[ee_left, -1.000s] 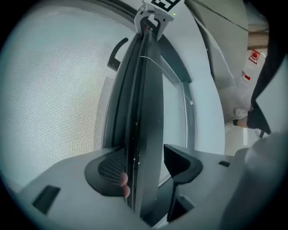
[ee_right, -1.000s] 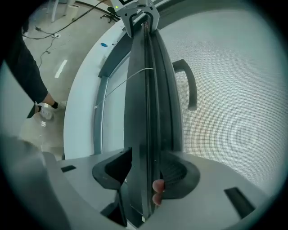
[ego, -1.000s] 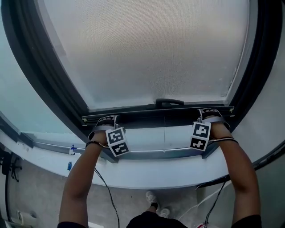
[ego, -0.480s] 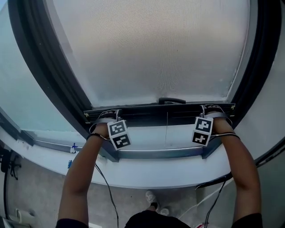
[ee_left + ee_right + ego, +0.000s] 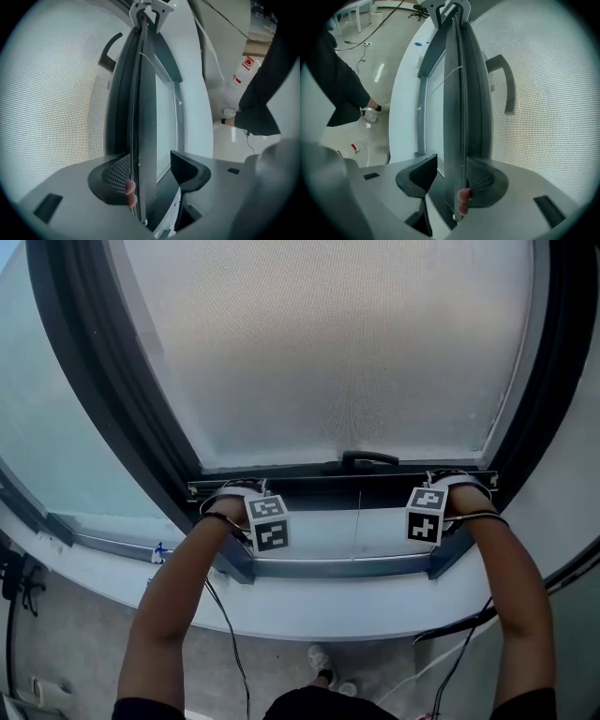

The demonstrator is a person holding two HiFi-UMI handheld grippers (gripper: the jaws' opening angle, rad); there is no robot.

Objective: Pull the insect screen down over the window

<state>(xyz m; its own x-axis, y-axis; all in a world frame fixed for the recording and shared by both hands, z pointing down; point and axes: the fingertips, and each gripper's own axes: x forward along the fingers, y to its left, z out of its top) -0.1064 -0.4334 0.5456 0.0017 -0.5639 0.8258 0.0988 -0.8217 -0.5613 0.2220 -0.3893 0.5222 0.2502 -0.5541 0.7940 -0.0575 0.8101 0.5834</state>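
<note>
— Where's the insect screen (image 5: 328, 343)?
— It fills the upper frame, and its bottom rail (image 5: 347, 486) crosses the middle. The mesh looks flimsy and the rail stiff, so I'd take the rail ends.
— Grip?
— Left gripper (image 5: 150, 168) and right gripper (image 5: 453, 174) straddle the rail, jaws apart, unclamped.

The person wears dark short sleeves (image 5: 141, 707), dark trousers (image 5: 309, 705) and pale trainers (image 5: 319, 655), with black-and-white straps (image 5: 230, 491) and thin black cables (image 5: 228, 652) at the wrists, while the grey left gripper (image 5: 152, 174) and right gripper (image 5: 452, 178) carry black jaws and white cubes (image 5: 269, 523) printed with black squares.
</note>
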